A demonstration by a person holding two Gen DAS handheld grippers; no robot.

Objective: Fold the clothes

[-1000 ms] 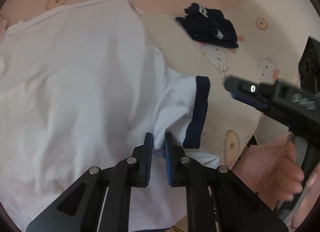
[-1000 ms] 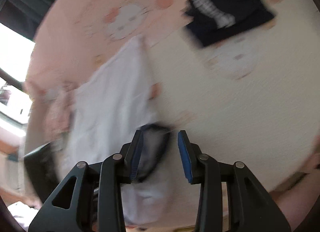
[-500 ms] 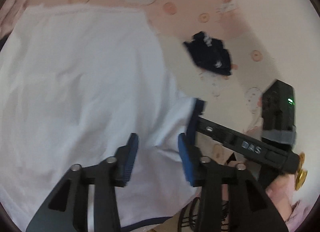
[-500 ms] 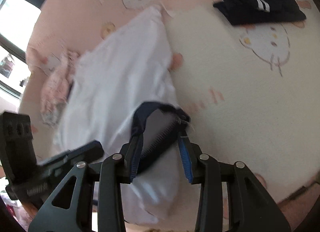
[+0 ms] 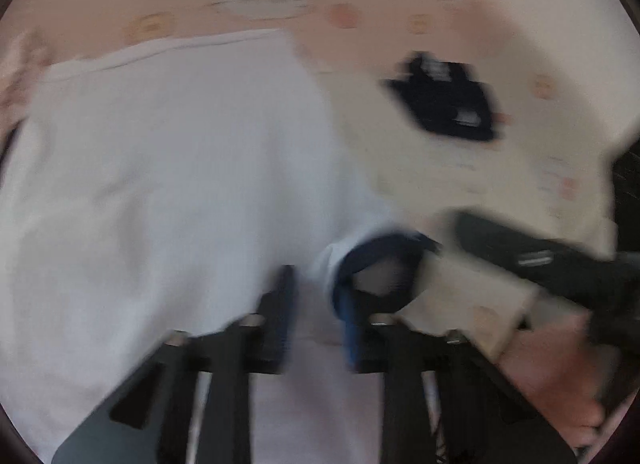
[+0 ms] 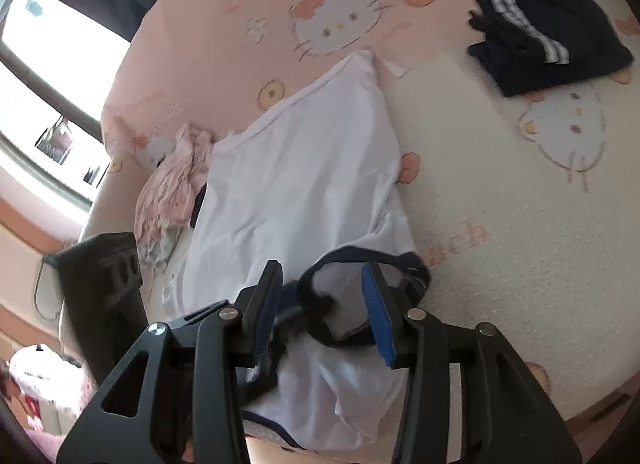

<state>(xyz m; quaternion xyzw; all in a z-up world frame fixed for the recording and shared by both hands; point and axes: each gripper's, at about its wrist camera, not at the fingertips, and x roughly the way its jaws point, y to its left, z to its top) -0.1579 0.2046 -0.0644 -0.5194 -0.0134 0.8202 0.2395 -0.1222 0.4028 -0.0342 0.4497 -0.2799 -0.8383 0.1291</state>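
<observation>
White shirt (image 6: 304, 183) flat on cartoon-print bedsheet (image 6: 500, 223)

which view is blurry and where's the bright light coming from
Left wrist view: smeared all over with motion blur, so the white shirt, dark clothes and gripper fingers have soft edges. Right wrist view: mostly sharp, with the print on the sheet readable; a blown-out window at upper left is the bright source. Both views bend at the fisheye rim.

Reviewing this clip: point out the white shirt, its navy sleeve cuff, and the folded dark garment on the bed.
white shirt (image 6: 304, 179): right wrist view, middle of the body panel.
navy sleeve cuff (image 6: 360, 254): right wrist view, upper band of the cuff opening.
folded dark garment (image 6: 560, 51): right wrist view, plain navy area beside the stripes.
</observation>
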